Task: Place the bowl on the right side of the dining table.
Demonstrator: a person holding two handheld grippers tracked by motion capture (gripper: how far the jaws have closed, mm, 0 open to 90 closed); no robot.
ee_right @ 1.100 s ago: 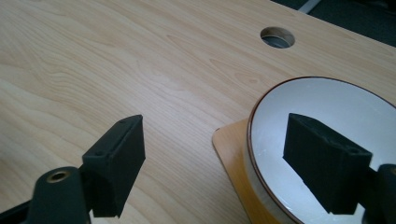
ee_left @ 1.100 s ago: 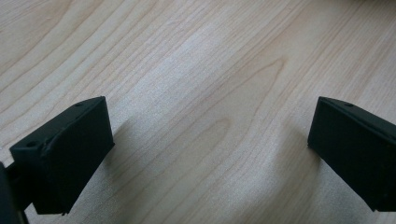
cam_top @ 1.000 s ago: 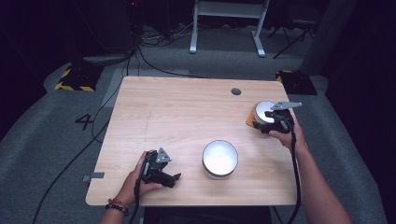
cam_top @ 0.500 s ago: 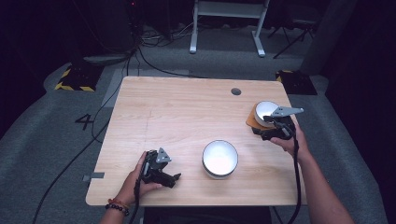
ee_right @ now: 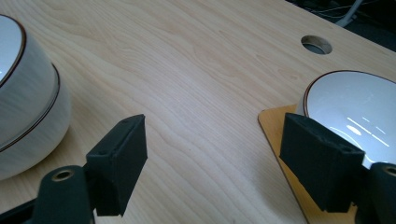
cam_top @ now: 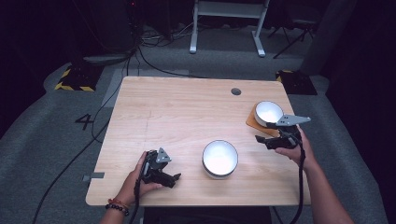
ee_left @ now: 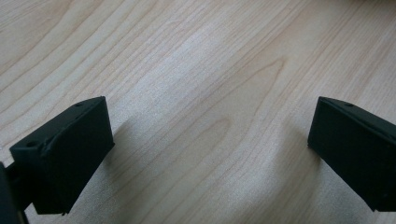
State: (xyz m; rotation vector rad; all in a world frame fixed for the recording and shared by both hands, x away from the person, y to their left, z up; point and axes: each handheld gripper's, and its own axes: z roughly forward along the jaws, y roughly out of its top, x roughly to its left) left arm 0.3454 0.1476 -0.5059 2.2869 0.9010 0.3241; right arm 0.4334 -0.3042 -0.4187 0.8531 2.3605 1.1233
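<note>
Left to right across the table (cam_top: pixel 177 107), high view. Your left gripper (cam_top: pixel 173 178) rests low on the wood at the near left corner, held in your left hand (cam_top: pixel 140 179); the left gripper view shows its jaws spread wide with bare grain between them and nothing gripped. Leave it parked there, clear of the work.

Centre: a large white bowl (cam_top: pixel 219 158) stands upright on the table near the front edge, apart from both grippers. In the right gripper view the same large white bowl (ee_right: pixel 28 102) sits off the left jaw, not touching it.

Right: your right gripper (cam_top: pixel 259 139) hovers just in front of the small white bowl (cam_top: pixel 268 112), which sits upright on an orange coaster (cam_top: pixel 254 123) near the right edge, below the cable hole (cam_top: pixel 236 91). Its jaws are spread and empty; in the right gripper view the right jaw overlaps the near side of the small white bowl (ee_right: pixel 359 107), and whether it touches cannot be told.

The step in hand appears to be taking hold of the small bowl. To do it well, bring one jaw inside the rim and the other outside the wall, then close squarely on the wall. Lift straight so the coaster stays put, and keep the trailing cable off the large bowl.
</note>
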